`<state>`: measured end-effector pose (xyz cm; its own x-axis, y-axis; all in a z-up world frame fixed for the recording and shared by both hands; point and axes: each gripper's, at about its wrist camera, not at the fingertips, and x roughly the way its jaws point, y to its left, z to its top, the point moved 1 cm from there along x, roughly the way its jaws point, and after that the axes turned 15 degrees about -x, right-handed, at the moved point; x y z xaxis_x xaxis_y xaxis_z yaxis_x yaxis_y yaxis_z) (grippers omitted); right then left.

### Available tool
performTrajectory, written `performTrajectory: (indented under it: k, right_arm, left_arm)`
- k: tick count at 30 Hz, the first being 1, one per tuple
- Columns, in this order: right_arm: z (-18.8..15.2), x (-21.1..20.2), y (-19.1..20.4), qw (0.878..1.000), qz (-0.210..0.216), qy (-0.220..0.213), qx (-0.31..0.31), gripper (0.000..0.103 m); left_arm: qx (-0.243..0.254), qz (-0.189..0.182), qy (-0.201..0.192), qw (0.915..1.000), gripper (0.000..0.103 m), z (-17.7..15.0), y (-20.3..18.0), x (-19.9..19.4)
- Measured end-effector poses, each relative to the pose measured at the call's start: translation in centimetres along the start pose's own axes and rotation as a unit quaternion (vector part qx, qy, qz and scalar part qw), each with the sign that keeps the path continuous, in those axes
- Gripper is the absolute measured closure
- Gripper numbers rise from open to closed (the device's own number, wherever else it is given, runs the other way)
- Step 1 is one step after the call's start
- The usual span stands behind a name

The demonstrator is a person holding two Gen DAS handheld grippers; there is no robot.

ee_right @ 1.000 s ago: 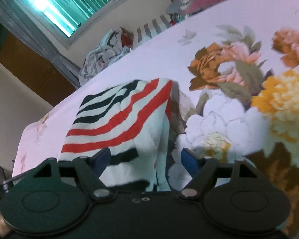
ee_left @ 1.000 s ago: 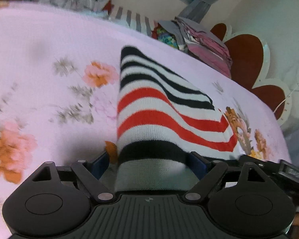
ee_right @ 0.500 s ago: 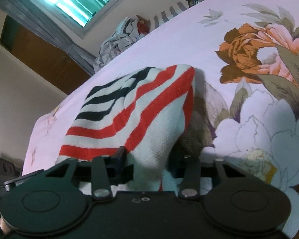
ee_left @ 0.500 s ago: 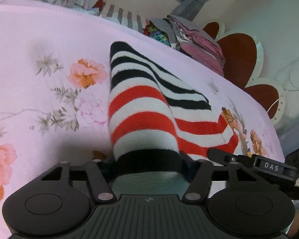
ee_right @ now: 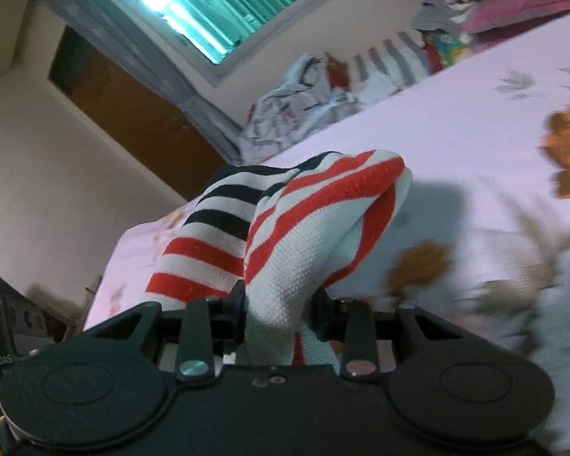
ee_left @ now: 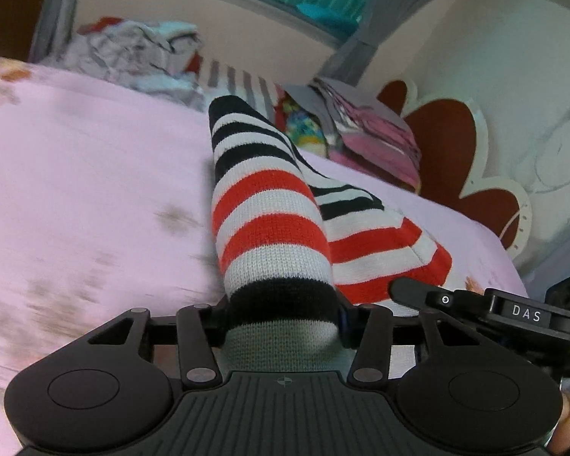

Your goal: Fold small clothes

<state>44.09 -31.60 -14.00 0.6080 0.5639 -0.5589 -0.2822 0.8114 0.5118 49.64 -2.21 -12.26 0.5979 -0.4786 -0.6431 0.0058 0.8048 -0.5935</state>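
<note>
The left gripper (ee_left: 283,317) is pinching the black-and-grey end of the striped knit garment (ee_left: 269,228), its jaws having just been closing onto the fabric. The right gripper (ee_right: 279,317) is likewise clamping a bunched white-and-red fold of the same garment (ee_right: 304,235), jaws just narrowed. The garment is stretching away toward twelve o'clock above the pink floral bedsheet (ee_left: 87,174). The fingertips are being hidden by cloth, and the sheet's flowers are blurring. A heap of crumpled clothes (ee_left: 133,57) is lying at eleven o'clock, a folded stack (ee_left: 361,133) at one o'clock.
</note>
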Motion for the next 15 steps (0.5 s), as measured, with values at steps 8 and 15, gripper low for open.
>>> performTrajectory:
  k: [8,15]
  right_arm:
    - [-1.4,8.3,11.3,1.000,0.013,-0.005,-0.004,0.071]
    - [-3.1,16.5,17.7,1.000,0.017,0.013,0.010,0.071]
  left_arm:
    - [0.002,0.006,-0.018,0.9998,0.055,6.2,11.9,-6.5]
    - [0.002,0.030,-0.027,0.9992,0.055,10.1,21.6,-9.0]
